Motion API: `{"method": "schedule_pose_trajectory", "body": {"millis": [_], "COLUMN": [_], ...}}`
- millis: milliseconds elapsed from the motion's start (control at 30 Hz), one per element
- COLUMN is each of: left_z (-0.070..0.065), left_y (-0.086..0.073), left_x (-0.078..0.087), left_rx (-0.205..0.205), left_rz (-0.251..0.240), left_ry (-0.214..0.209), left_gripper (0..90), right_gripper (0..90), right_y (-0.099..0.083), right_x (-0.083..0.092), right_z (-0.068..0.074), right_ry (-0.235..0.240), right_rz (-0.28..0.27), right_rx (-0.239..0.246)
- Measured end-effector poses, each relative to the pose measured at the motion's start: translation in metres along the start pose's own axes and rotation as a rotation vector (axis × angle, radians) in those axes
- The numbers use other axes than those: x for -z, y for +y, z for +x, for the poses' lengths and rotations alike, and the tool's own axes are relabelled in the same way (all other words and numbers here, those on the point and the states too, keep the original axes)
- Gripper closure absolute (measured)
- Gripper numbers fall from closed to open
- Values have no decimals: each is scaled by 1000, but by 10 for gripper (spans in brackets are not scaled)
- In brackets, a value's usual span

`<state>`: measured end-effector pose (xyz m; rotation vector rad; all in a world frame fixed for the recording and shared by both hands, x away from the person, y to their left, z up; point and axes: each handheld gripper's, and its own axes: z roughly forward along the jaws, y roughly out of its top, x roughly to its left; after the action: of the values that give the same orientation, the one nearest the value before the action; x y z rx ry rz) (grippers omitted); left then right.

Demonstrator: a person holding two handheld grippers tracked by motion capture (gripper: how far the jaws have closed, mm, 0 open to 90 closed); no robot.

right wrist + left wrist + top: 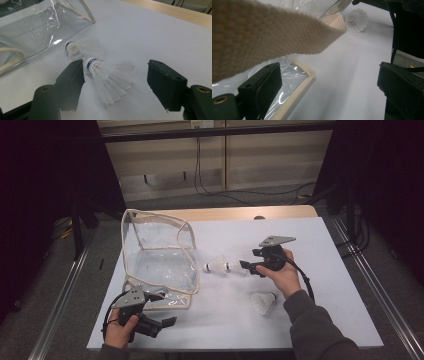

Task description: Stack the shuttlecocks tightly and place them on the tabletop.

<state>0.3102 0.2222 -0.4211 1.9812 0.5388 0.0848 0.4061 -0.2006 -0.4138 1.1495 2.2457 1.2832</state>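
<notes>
Lab-style recording bay, white-topped table (310,315), black curtains (45,165) at both sides, loose wall cables (210,185), metal frame rails (60,300)

A high camera looks forward and down over the white table (300,235); two gripper-mounted cameras sit low and close, both sharing the clear bag (159,254) with it.

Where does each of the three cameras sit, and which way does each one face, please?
High view: above the person's side, looking forward and down on the table; forearms, hands and both grippers show.
Left gripper view: on the left gripper, facing the clear bag and a far shuttlecock; its two jaws show.
Right gripper view: on the right gripper, facing two shuttlecocks beside the bag; its jaws show.
Shared: the bag and the white table.
</notes>
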Motion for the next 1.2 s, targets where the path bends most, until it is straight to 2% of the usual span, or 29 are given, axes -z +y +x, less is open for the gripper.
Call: {"method": "schedule_pose_trajectory", "body": {"millis": [333,733,1067,1200], "left_z": [0,0,0,0], "left_y": [0,0,0,0], "left_x": [0,0,0,0], "left_rx": [1,0,-2,-2], "left_rz": [-3,-1,-1,0], "left_ry": [-1,0,1,0], "left_gripper": [57,57,57,57], "right_gripper": [346,408,453,501], "right_y": [-3,-2,-4,-2], "right_x": [-5,-6,-8,-10], "right_z": [-3,-2,-3,-1], "right_ry": [6,-4,18,38], "right_rz": [42,40,78,95], "right_rx": [0,10,-6,-12]}}
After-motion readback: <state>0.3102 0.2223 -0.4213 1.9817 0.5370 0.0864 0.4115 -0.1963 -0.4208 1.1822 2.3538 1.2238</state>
